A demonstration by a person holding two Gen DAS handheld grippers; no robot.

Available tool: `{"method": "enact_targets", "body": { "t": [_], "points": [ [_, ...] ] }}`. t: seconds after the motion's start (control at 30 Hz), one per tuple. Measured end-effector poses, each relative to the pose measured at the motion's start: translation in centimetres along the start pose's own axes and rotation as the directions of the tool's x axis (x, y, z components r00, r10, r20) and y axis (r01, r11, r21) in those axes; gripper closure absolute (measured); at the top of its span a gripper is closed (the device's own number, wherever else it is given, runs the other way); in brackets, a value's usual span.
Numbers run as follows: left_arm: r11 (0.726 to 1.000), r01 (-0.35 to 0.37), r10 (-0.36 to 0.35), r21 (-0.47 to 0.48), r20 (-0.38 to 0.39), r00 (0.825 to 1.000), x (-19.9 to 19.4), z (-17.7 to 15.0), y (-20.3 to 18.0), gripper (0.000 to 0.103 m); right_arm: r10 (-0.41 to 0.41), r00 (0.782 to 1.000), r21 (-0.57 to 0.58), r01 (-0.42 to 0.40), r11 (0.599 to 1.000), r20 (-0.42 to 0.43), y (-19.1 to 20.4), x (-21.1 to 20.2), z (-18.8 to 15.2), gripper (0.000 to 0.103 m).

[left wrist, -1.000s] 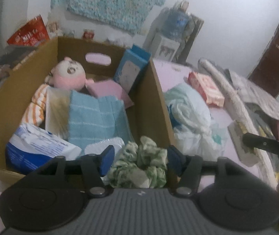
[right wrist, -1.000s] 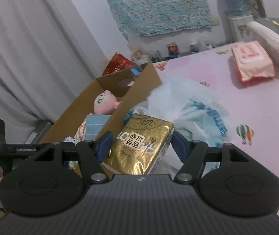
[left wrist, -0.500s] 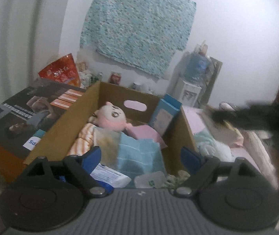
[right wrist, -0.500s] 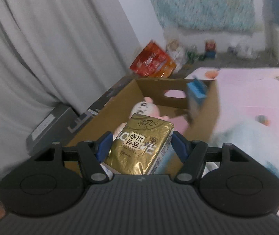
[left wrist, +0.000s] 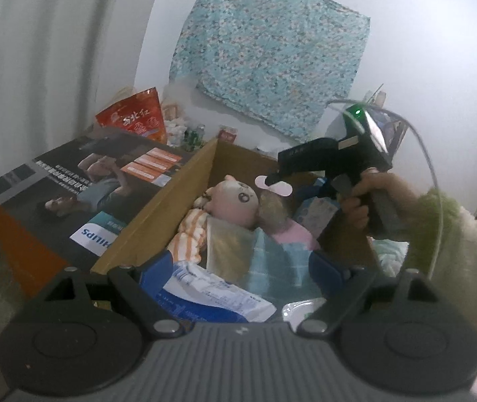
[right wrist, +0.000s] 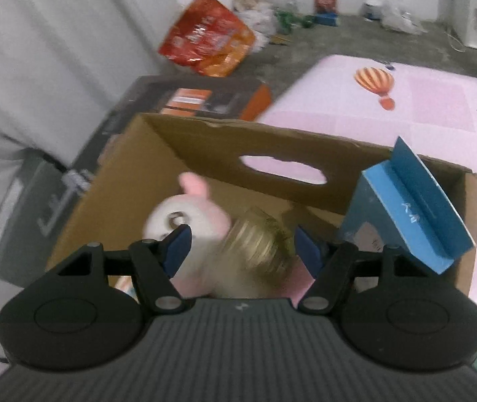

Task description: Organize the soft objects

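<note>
Fingers (right wrist: pixel 178 248), right gripper (right wrist: pixel 242 239): just opening, gold pack (right wrist: pixel 255 251) loose between; left gripper (left wrist: pixel 242 268) spread, empty, alone sees hand (left wrist: pixel 359 201).

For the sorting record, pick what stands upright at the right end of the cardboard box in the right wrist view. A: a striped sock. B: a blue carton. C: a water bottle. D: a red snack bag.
B: a blue carton leans upright in the right-hand corner of the cardboard box, above its rim.

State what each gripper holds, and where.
Nothing: the left gripper, jaws just opened, is empty; the right gripper has just opened off the blurred gold tissue pack, loose between its jaws.
</note>
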State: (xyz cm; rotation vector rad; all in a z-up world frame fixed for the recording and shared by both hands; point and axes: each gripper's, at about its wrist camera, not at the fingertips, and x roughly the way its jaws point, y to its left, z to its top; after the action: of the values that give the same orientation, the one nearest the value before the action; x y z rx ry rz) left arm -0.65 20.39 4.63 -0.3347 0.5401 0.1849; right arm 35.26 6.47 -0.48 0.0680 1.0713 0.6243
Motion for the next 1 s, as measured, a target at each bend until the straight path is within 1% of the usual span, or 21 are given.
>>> {"method": "enact_targets", "body": {
  "t": [0.03, 0.07, 0.13, 0.2, 0.27, 0.37, 0.43, 0.47, 0.5, 0.53, 0.6, 0.67, 0.73, 0.83, 0.93, 1.0],
  "points": [
    [1.0, 0.0, 0.0, 0.0, 0.0, 1.0, 0.0, -0.1, 0.0, 0.014, -0.001, 1.0, 0.006, 0.001, 1.0, 0.009, -0.2, 0.1, -0.2, 0.035],
    [1.0, 0.0, 0.0, 0.002, 0.001, 1.0, -0.1, -0.1, 0.0, 0.014, 0.015, 1.0, 0.01, -0.015, 1.0, 0.013, -0.3, -0.3, -0.3, 0.034],
    [1.0, -0.001, 0.001, 0.009, 0.007, 1.0, -0.2, -0.2, -0.1, 0.014, 0.027, 0.999, 0.007, -0.027, 1.0, 0.033, -0.4, -1.4, -0.7, 0.034],
    [1.0, -0.002, 0.002, 0.014, 0.011, 1.0, -0.3, -0.2, -0.4, 0.014, 0.045, 0.997, -0.01, -0.044, 0.999, 0.07, -0.3, -3.7, -1.2, 0.032],
    [1.0, 0.003, -0.003, 0.018, 0.015, 1.0, -0.5, -0.2, -0.8, 0.014, 0.084, 0.99, -0.014, -0.083, 0.996, 0.111, -0.8, -6.3, -1.4, 0.029],
    [0.999, 0.005, -0.006, 0.039, 0.027, 1.0, -1.1, -0.2, -1.7, 0.01, 0.136, 0.972, -0.04, -0.131, 0.991, 0.19, -1.2, -11.5, -2.9, 0.025],
    [0.998, -0.003, 0.0, 0.061, 0.042, 0.999, -1.7, -0.4, -2.5, 0.007, 0.149, 0.956, -0.07, -0.135, 0.988, 0.254, -1.7, -15.6, -4.7, 0.021],
    [0.998, -0.006, 0.003, 0.07, 0.047, 0.999, -1.9, -0.5, -2.8, 0.006, 0.149, 0.948, -0.086, -0.13, 0.988, 0.28, -1.8, -17.3, -5.7, 0.021],
    [0.997, -0.008, 0.004, 0.079, 0.053, 0.999, -2.1, -0.6, -3.2, 0.005, 0.146, 0.941, -0.103, -0.12, 0.987, 0.305, -2.0, -19.0, -6.9, 0.018],
    [0.996, -0.007, 0.002, 0.084, 0.056, 0.998, -2.3, -0.7, -3.5, 0.002, 0.14, 0.933, -0.125, -0.103, 0.987, 0.332, -2.2, -20.9, -8.6, 0.01],
    [0.995, -0.004, -0.001, 0.095, 0.052, 0.999, -2.5, -1.0, -4.3, 0.0, 0.105, 0.92, -0.154, -0.05, 0.987, 0.377, -2.6, -23.7, -11.8, 0.001],
    [0.995, 0.003, -0.007, 0.104, 0.037, 0.999, -2.5, -1.4, -5.1, 0.0, 0.038, 0.907, -0.182, 0.043, 0.982, 0.418, -2.7, -25.8, -15.6, 0.001],
    [0.994, 0.005, -0.005, 0.112, 0.006, 1.0, -2.3, -1.8, -6.0, 0.0, -0.048, 0.895, -0.192, 0.147, 0.97, 0.443, -3.0, -26.9, -19.5, 0.001],
    [0.992, 0.02, -0.016, 0.123, -0.028, 0.999, -2.0, -2.5, -7.2, 0.0, -0.154, 0.885, -0.168, 0.249, 0.954, 0.439, -3.8, -27.3, -24.4, 0.001],
    [0.991, 0.046, -0.04, 0.129, -0.05, 0.998, -2.0, -3.3, -8.2, 0.0, -0.222, 0.888, -0.095, 0.282, 0.955, 0.403, -4.5, -27.1, -28.2, 0.001],
    [0.988, 0.052, -0.043, 0.146, -0.063, 0.997, -2.1, -3.8, -8.8, 0.0, -0.254, 0.886, -0.047, 0.294, 0.955, 0.389, -4.8, -27.0, -29.9, 0.001]
  ]
}}
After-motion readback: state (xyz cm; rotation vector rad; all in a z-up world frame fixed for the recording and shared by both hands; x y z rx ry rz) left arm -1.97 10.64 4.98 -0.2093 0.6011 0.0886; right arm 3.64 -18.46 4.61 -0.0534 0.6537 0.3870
